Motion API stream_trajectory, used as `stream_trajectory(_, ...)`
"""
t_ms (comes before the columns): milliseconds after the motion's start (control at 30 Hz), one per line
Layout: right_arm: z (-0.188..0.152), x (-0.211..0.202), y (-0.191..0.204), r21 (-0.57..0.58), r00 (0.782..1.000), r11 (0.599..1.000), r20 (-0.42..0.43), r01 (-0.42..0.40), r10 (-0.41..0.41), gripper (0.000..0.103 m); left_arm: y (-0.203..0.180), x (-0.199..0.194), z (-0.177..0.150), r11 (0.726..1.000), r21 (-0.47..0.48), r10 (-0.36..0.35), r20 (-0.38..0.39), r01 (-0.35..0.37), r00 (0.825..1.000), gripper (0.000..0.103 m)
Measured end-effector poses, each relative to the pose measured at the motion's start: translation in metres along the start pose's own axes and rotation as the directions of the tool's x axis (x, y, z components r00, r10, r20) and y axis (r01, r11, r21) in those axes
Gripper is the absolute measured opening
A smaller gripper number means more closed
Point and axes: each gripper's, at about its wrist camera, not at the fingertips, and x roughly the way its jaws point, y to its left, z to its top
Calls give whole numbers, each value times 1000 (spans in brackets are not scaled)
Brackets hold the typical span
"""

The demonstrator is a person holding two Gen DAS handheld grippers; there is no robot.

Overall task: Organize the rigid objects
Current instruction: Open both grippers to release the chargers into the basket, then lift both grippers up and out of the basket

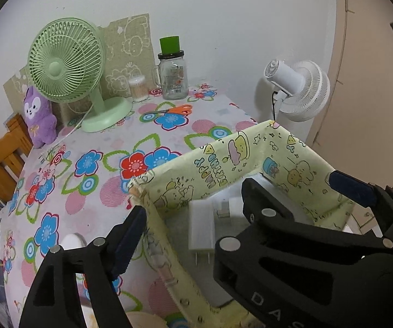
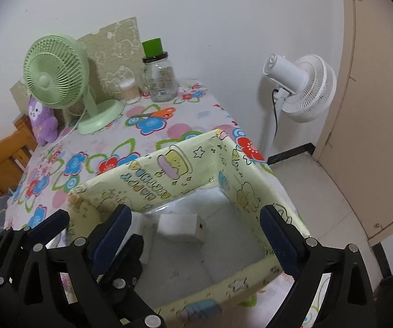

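In the left wrist view, the left gripper (image 1: 234, 199) is spread wide across the near wall of the yellow box (image 1: 223, 161), one finger outside, one over the inside; a white charger (image 1: 202, 227) lies on the box floor just below, untouched. The flowered worktop (image 1: 87, 142) carries a green fan (image 1: 68, 63), jar (image 1: 173, 79) and scissors (image 1: 172, 109). In the right wrist view, the right gripper (image 2: 196, 235) is also spread, holding nothing, above the box (image 2: 169, 172), where a white block (image 2: 180, 227) lies between its fingers. A white fan (image 2: 303, 87) stands on the floor.
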Motion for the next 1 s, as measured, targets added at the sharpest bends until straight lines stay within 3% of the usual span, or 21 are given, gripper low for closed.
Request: stream_trajectory(1000, -36, -64, 47, -69, 994, 997, 108, 28, -21, 98, 34, -61, -42, 999, 2, 42, 81, -42, 996, 91)
